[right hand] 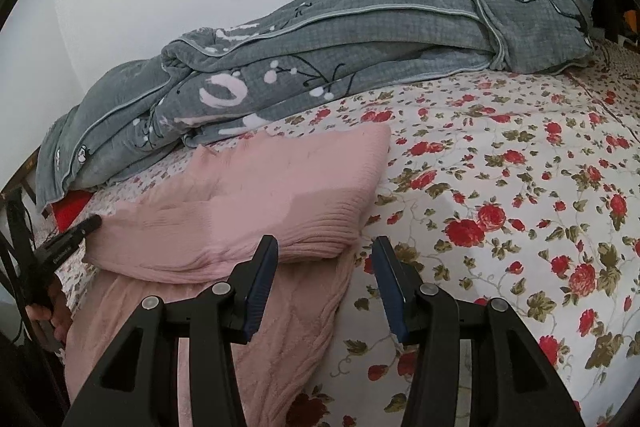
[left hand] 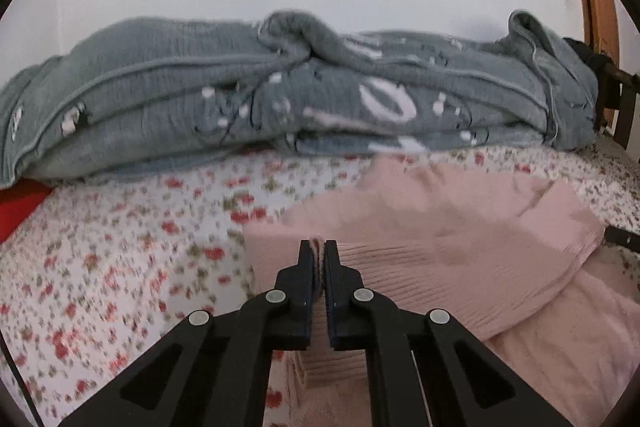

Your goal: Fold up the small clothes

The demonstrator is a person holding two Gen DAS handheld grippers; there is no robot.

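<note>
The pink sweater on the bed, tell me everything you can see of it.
The pink sweater is a soft rib-knit garment, pale pink, with a cable-like pattern on its lower layer. It lies partly folded on the floral bedsheet, one ribbed layer doubled over another, in front of the grey blanket. The left gripper is shut on a pinched fold at its edge, the fabric bunched between the fingers. The right gripper stands open at the opposite edge, one finger over the knit, not pressing it.
</note>
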